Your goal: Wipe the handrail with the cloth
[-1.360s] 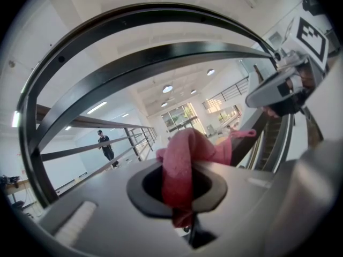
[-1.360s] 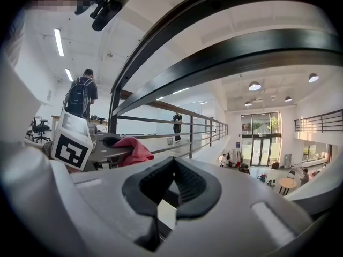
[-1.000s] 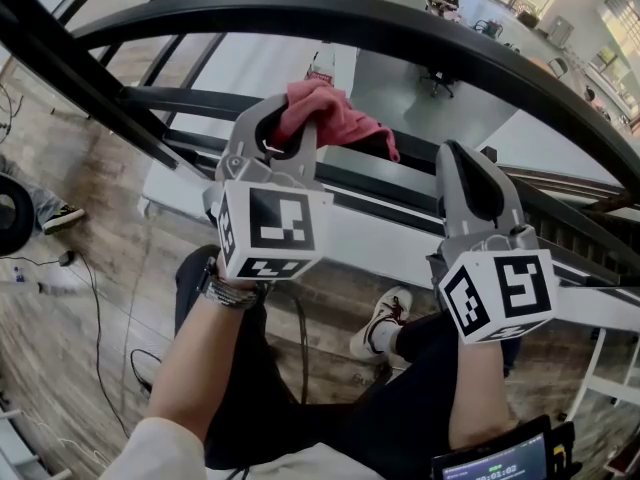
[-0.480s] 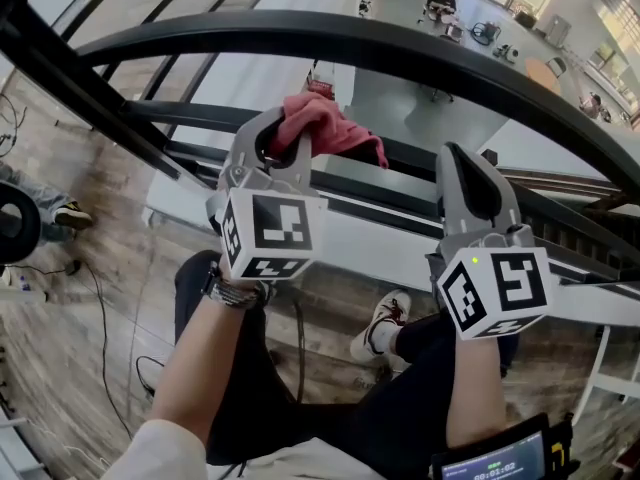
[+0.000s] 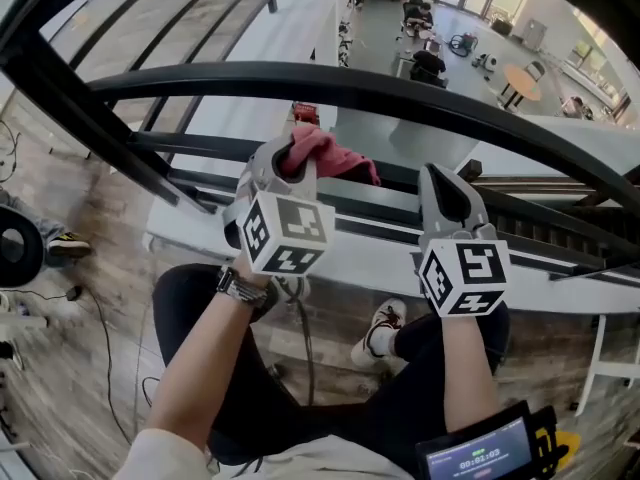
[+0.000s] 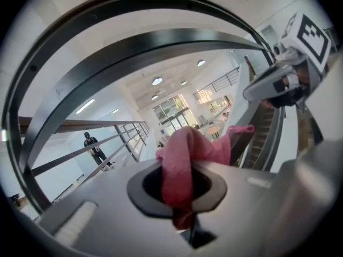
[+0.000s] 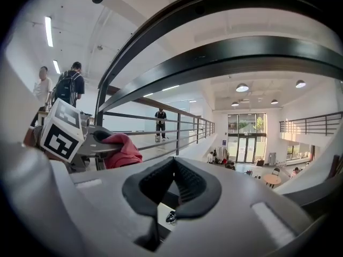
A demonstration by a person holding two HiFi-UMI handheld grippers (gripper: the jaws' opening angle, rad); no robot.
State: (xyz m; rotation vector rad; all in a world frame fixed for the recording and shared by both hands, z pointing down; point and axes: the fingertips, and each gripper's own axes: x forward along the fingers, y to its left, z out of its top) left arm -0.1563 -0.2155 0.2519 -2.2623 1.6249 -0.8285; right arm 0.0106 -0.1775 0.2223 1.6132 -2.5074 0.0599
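The curved black metal handrail [image 5: 420,96] runs off both sides of the head view. The crumpled pink cloth [image 5: 325,152] has its lower end buried in the left gripper [image 5: 287,163]; whether it touches the rail cannot be told. A distant person [image 6: 92,146] is too small to make out.

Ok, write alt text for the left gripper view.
The left gripper is shut on a pink cloth that bunches up past its jaws. Dark curved handrail bars arch overhead, and the right gripper with its marker cube shows at upper right.
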